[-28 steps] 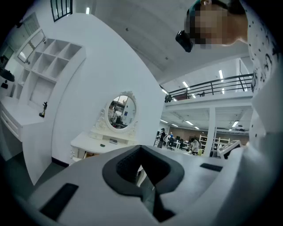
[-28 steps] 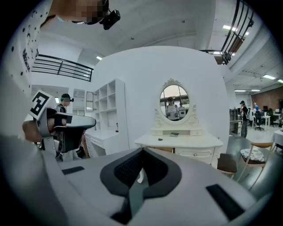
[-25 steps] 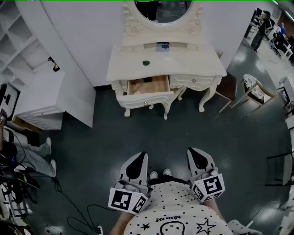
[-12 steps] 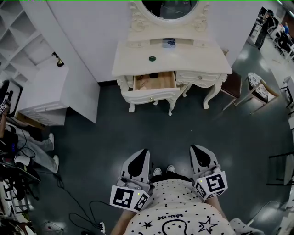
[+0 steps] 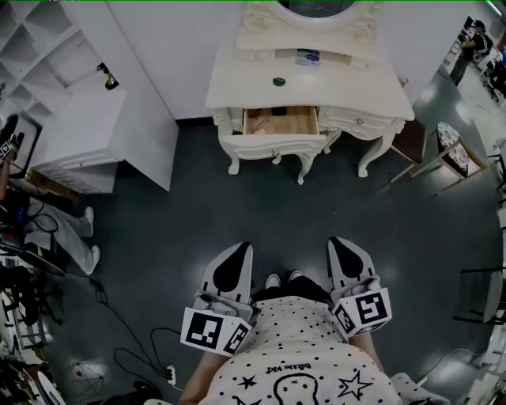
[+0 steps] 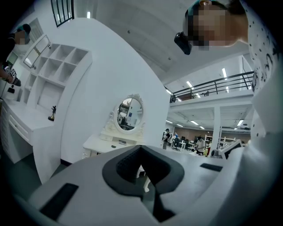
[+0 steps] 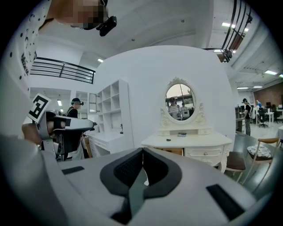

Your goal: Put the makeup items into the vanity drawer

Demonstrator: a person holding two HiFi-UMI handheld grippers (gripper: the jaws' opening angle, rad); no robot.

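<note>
- At the far left we see a low white cabinet point(image 5: 79, 142) against the wall. It is well apart from both grippers.
- The left gripper point(image 5: 244, 246) is held low, close against the person's waist. It points forward over the dark grey floor point(image 5: 237, 202) towards the vanity. In the left gripper view its two jaws meet at the tips, with nothing between them.
- Well ahead of both grippers stands the cream carved vanity table point(image 5: 356, 88). Its left wooden drawer point(image 5: 296, 124) is open towards us.
- A small dark green round makeup pot point(image 5: 278, 81) sits on the vanity top, just behind the open drawer and far from either gripper.
- A small blue-and-white box point(image 5: 308, 56) lies on the raised shelf below the oval mirror point(image 5: 320, 6).
- A small dark item point(image 5: 277, 111) lies at the back of the drawer. We cannot tell what it is.
- The right gripper point(image 5: 334, 240) is held low at the other side of the waist, roughly level with the left one. It also points towards the vanity, and in the right gripper view its jaws are pressed together and empty.
- Just right of the vanity stands a dark brown chair point(image 5: 409, 142).
</note>
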